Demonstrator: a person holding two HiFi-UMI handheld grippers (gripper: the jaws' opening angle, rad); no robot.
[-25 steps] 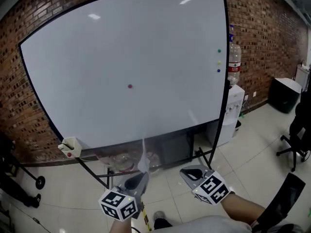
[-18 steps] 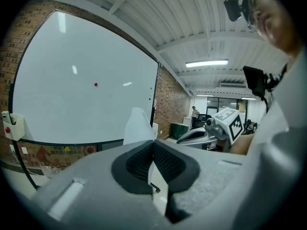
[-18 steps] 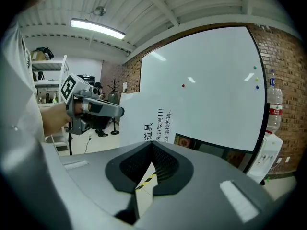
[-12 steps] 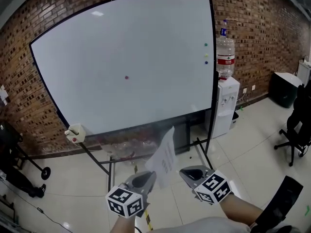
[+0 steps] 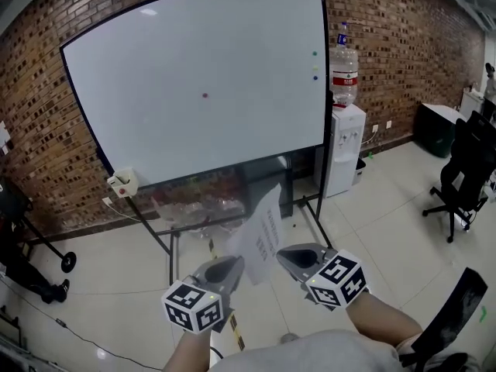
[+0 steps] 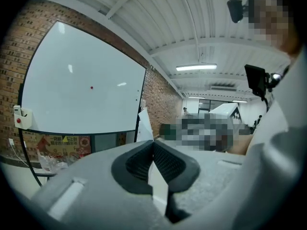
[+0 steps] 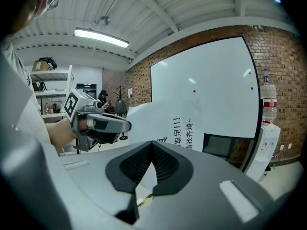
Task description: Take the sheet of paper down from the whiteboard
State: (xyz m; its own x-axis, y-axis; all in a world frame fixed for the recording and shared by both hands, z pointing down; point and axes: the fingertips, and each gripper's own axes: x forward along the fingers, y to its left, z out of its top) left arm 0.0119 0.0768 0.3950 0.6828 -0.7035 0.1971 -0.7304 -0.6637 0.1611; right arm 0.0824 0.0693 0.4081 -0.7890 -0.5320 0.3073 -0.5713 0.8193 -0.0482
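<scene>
The white sheet of paper (image 5: pixel 260 235) with black print is off the whiteboard (image 5: pixel 194 91) and hangs in the air in front of me. My left gripper (image 5: pixel 231 268) is shut on its lower edge, and in the left gripper view the sheet (image 6: pixel 144 126) stands edge-on out of the closed left gripper (image 6: pixel 153 142). My right gripper (image 5: pixel 293 256) is just right of the sheet, shut with nothing in it. In the right gripper view the right gripper (image 7: pixel 153 143) faces the printed sheet (image 7: pixel 165 123) and the left gripper (image 7: pixel 125 125). A red magnet (image 5: pixel 204 95) remains on the board.
The whiteboard stands on a black wheeled frame (image 5: pixel 167 246) before a brick wall. An eraser box (image 5: pixel 124 183) hangs at its lower left. A water dispenser (image 5: pixel 343 149) with a bottle stands right of it. A black office chair (image 5: pixel 463 169) is at the far right.
Both grippers have drawn back from the whiteboard, which now looks smaller and farther. The sheet came along in the left gripper and turned from edge-on to showing its face.
</scene>
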